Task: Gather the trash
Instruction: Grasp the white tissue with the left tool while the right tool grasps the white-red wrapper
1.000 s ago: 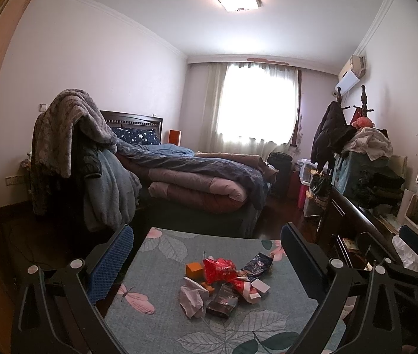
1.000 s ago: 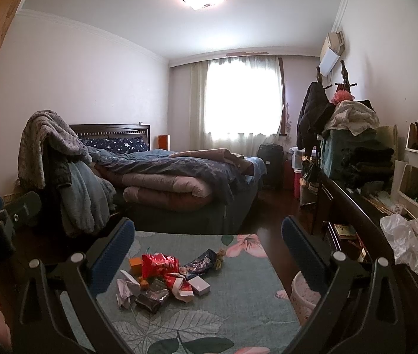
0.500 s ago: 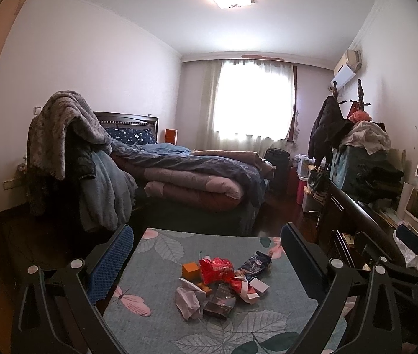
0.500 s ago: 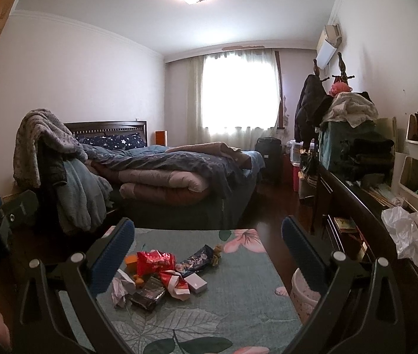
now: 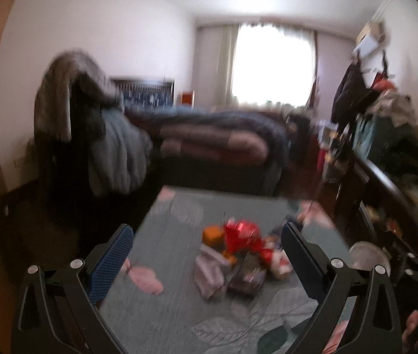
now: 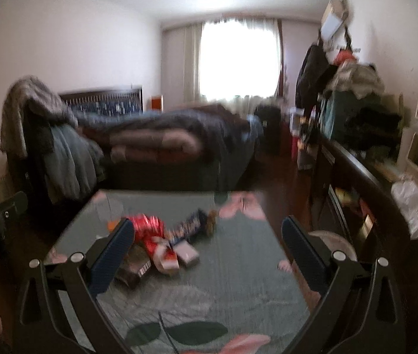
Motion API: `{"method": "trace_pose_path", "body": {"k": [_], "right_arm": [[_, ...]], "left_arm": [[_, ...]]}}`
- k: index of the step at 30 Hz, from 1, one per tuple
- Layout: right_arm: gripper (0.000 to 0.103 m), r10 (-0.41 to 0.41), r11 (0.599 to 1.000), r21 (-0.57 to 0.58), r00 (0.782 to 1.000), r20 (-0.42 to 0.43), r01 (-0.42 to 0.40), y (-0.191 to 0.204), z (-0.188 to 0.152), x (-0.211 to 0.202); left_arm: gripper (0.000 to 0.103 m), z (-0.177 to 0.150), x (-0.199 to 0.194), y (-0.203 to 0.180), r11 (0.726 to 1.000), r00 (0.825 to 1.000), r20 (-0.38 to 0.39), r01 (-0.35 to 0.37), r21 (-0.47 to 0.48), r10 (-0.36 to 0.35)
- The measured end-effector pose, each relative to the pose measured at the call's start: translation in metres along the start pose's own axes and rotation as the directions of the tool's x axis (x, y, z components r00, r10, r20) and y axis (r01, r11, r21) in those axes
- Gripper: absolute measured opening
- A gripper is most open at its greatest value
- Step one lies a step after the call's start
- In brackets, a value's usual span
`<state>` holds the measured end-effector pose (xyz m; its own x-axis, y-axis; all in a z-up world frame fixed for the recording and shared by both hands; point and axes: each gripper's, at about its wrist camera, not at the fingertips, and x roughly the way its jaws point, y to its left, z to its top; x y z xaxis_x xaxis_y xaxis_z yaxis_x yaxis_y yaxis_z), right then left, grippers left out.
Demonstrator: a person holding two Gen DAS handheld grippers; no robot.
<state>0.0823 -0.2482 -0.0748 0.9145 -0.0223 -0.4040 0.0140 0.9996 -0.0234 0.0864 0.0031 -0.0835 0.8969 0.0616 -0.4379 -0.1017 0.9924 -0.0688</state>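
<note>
Left wrist view: floral-clothed table (image 5: pixel 179 215) before rumpled bed (image 5: pixel 214 135).

Blurred bedroom: white walls, a bright curtained window (image 5: pixel 270 65), an unmade bed (image 5: pixel 209 141), and a cluttered dark dresser (image 6: pixel 353 165) along the right wall.

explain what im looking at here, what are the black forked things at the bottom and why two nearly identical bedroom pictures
Those black forks are hand-held tongs, one in each of a person's hands, not a robot arm. Each carries a wide-angle camera looking forward along its two fingers, so you get one picture per hand. The left tongs and the right tongs are both open and hold nothing. Ahead is a small table under a leaf-print cloth, with a pile of trash: a red wrapper, a crumpled tissue, dark packets. A bin stands beside the table. Both pictures are blurred.
</note>
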Motion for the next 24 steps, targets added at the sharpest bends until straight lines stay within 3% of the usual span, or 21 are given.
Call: {"method": "trace_pose_path", "body": {"k": [6,12,22,24], "right_arm": [[0.100,0.025,1.000,-0.013,0.988,-0.150,-0.028,-0.001,-0.033,0.056],[0.100,0.049,0.998,-0.020,0.967,-0.249,-0.056,0.004,-0.058,0.098],[0.100,0.088,0.996,0.004,0.938,-0.337,-0.092,0.008,-0.072,0.142],[0.100,0.109,0.994,0.017,0.930,-0.351,-0.110,0.010,-0.074,0.150]], "left_arm": [[0.099,-0.038,0.070,-0.003,1.000,0.986,-0.167,0.001,0.009,0.000],[0.099,-0.066,0.136,0.001,0.998,0.950,-0.311,-0.018,-0.055,0.000],[0.099,-0.085,0.199,-0.007,0.996,0.912,-0.407,-0.075,-0.056,0.045],[0.092,-0.088,0.202,-0.005,0.996,0.912,-0.409,-0.063,-0.061,0.033]]}}
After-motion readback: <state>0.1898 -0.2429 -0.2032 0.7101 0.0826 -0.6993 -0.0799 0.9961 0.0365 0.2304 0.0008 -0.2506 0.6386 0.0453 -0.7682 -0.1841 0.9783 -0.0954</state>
